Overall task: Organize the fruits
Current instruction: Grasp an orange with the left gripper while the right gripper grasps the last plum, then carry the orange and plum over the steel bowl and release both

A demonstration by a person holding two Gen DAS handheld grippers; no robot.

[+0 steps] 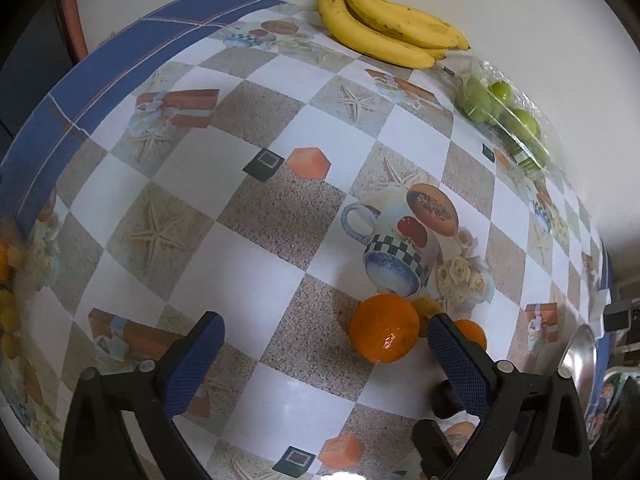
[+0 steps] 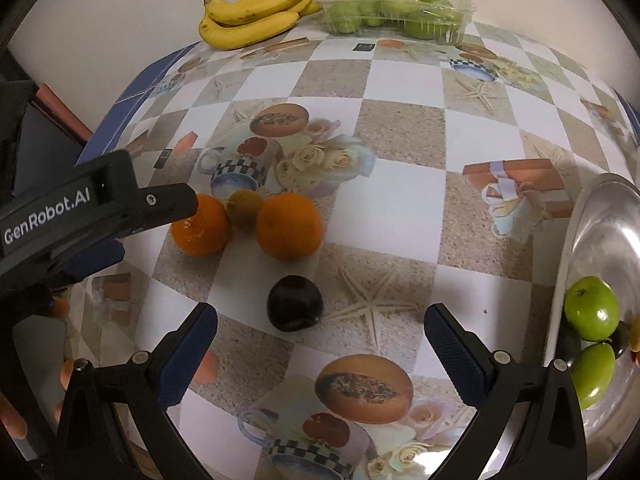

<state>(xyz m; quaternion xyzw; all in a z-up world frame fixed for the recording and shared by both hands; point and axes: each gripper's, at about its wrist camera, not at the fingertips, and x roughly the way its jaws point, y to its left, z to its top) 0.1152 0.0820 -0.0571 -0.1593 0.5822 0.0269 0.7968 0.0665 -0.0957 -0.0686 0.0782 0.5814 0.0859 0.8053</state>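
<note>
Two oranges [image 2: 289, 226] [image 2: 200, 226], a small brownish kiwi [image 2: 245, 207] and a dark plum [image 2: 295, 303] lie on the patterned table. My left gripper [image 1: 326, 354] is open, low over the table, with the left orange [image 1: 384, 328] just ahead of its right finger; the kiwi [image 1: 426, 306], the other orange [image 1: 472, 332] and the plum [image 1: 444, 400] show past that finger. My right gripper [image 2: 320, 344] is open, with the plum just ahead between its fingers. The left gripper's body [image 2: 96, 208] reaches the left orange in the right wrist view.
A bunch of bananas [image 2: 256, 12] and a clear box of green fruits [image 2: 400, 10] sit at the table's far edge by the wall. A metal plate [image 2: 600, 240] at the right holds green fruits [image 2: 592, 312] and others. The tablecloth [image 1: 256, 240] is checkered.
</note>
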